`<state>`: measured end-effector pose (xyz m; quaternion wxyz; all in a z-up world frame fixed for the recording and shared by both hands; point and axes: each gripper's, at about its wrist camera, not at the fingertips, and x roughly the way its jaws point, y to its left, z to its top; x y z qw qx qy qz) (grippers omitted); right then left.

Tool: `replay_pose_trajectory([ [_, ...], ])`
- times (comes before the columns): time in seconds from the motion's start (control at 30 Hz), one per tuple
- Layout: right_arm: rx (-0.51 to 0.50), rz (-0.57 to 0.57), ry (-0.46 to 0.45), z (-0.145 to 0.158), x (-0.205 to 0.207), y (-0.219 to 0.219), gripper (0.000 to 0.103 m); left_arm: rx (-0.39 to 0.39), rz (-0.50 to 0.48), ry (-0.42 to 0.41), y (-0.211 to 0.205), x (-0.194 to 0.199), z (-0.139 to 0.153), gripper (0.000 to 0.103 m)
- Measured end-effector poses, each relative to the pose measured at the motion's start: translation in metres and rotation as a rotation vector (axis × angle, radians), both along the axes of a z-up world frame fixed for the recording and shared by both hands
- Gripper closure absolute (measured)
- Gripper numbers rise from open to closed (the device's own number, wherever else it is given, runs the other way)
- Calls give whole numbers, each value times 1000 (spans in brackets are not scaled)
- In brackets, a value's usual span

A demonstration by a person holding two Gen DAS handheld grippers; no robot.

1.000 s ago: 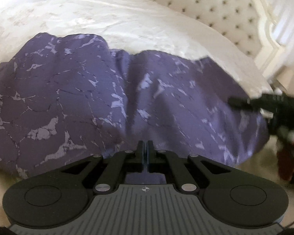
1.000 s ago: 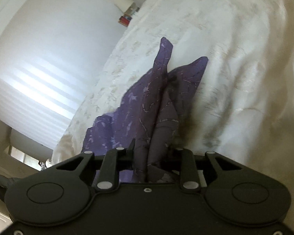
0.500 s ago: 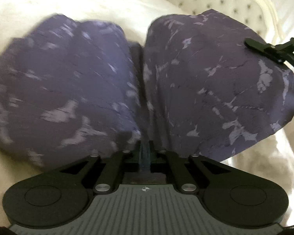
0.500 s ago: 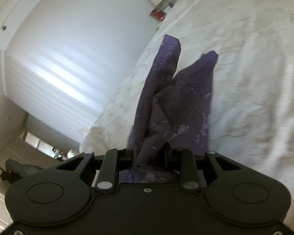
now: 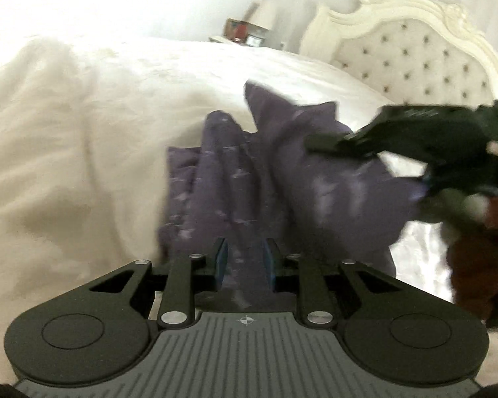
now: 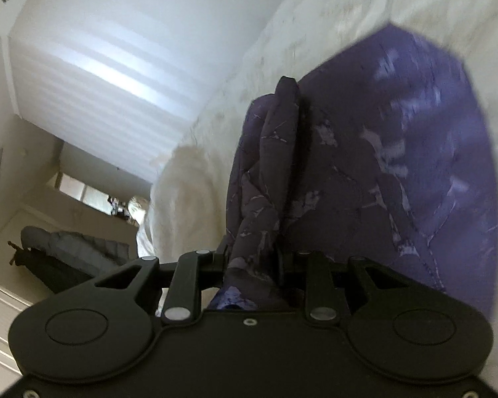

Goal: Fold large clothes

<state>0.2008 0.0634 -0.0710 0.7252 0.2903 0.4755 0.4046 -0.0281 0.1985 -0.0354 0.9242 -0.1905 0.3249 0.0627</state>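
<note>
Bedspread (image 5: 66,126): white and rumpled, it fills the left of the left wrist view and carries the work.
Purple garment (image 5: 249,179): a patterned cloth, bunched in soft ridges on the bedspread at mid-frame, its near edge running in between the left claw's fingers.
Left gripper (image 5: 245,260): its jaws have just been opening and now stand a little apart; cloth lies between the blue pads, which no longer seem to press on it.
Right gripper (image 5: 322,141): it reaches in from the right of the left wrist view, above the cloth; in its own view (image 6: 252,258) the jaws pinch a thick gathered fold of the garment, which rises from them while a broad panel hangs blurred at the right.
Headboard (image 5: 415,53): tufted, cream, at the far right behind the bed.
Step in hand: apparently a fold carried across, with the left side letting its edge go while the right holds.
Next move: it likely calls for laying the right-hand fold down flat, then freeing it and smoothing the layers before the next fold.
</note>
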Motion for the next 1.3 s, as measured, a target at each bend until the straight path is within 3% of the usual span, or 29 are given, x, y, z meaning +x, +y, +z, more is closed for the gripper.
replay_pose_trajectory([
  [0.23, -73, 74, -36, -20, -8, 37, 62, -21, 68, -2, 9, -19, 4, 80],
  [0.37, -43, 125, -37, -23, -8, 34, 56, 8, 56, -6, 9, -18, 10, 80],
  [0.43, 1, 158, -41, -19, -6, 26, 45, 44, 42, -6, 2, -19, 16, 80],
  [0.5, 64, 189, -48, -11, -4, 18, 23, 81, 18, -17, -5, -22, 22, 80],
  [0.57, 109, 201, -73, 2, -3, 5, 15, 102, -6, -37, -11, -23, 30, 80],
  [0.63, 141, 206, -111, 16, -3, -12, 15, 129, -21, -69, -19, -30, 41, 79],
  [0.73, 177, 169, -165, 35, -1, -47, 8, 181, -44, -131, -33, -36, 57, 75],
  [0.8, 189, 118, -190, 42, 2, -70, 6, 206, -84, -177, -43, -32, 64, 63],
  [0.93, 166, -5, -215, 41, 2, -119, 6, 196, -175, -200, -59, -4, 60, 57],
  [1.13, 62, -138, -196, 21, -4, -154, 6, 111, -170, -146, -53, 57, 32, 57],
  [1.27, 3, -164, -177, 6, -8, -166, 6, 111, -82, -64, -28, 69, 2, 58],
  [1.3, -15, -164, -181, 4, -10, -166, 6, 109, -54, -19, -20, 69, -6, 63],
])
